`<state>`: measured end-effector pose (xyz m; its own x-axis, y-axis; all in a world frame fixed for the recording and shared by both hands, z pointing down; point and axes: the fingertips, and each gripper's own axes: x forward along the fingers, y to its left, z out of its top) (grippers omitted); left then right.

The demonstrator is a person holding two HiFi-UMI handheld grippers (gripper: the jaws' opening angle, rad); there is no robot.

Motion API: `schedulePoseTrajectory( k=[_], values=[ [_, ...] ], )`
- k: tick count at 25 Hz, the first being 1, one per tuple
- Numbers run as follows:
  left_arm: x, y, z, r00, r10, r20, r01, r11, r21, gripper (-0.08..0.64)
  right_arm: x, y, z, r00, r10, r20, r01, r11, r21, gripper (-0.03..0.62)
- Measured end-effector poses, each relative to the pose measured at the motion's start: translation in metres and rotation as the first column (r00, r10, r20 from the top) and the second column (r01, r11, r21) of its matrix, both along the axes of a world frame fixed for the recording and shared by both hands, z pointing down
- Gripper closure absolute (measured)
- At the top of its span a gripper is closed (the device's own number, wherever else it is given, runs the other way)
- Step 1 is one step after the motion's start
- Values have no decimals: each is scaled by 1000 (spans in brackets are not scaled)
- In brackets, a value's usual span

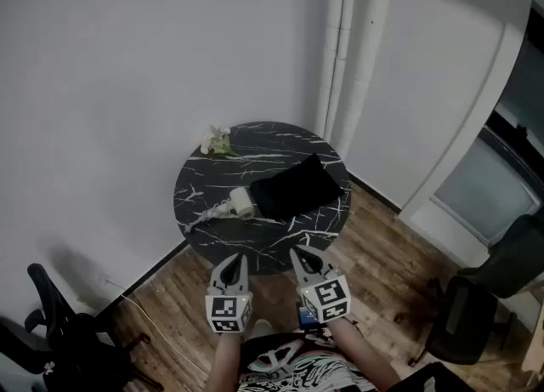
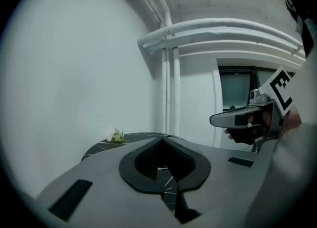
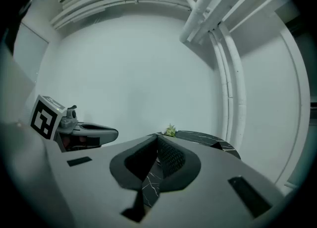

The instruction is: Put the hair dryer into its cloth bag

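Hands: I hold both side by side, close together, tipped slightly down, just short of the near rim of the table (image 1: 255,250)
Left tongs (image 1: 235,261): clenched, tips together, empty
Right tongs (image 1: 302,254): clenched likewise, empty
Hair dryer (image 1: 231,204): lying on the table ahead of the left tongs, apart from them
Cloth bag (image 1: 297,188): black, flat, ahead of the right tongs; just beside the dryer
Around: flowers (image 1: 218,141) at the far rim; white pipes (image 1: 353,42) beyond

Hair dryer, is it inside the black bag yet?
No, the hair dryer lies out on the table, beside the black cloth bag.
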<state>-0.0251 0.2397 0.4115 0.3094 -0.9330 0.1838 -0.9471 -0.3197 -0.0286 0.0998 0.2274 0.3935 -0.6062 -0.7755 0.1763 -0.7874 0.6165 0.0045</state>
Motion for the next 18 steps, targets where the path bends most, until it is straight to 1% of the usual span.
schedulePoseTrajectory(
  k=[4, 8, 13, 15, 18],
  values=[
    [0, 5, 0, 1000, 4, -2, -4, 1000, -3, 548, 3, 4, -1, 1000, 7, 0, -7, 1000, 1, 574],
    [2, 12, -2, 999, 8, -41, -8, 1000, -9, 548, 8, 9, -2, 1000, 20, 13, -20, 1000, -9, 574],
    [0, 20, 1, 1000, 6, -22, -6, 1000, -20, 548, 13, 17, 0, 998, 35, 54, -33, 999, -29, 573],
    [2, 23, -1, 1000, 11, -16, -11, 1000, -13, 547, 15, 18, 2, 997, 42, 60, -40, 999, -36, 573],
    [2, 26, -7, 999, 16, -38, -15, 1000, 17, 548, 18, 17, 3, 997, 47, 67, -44, 998, -42, 572]
  ],
)
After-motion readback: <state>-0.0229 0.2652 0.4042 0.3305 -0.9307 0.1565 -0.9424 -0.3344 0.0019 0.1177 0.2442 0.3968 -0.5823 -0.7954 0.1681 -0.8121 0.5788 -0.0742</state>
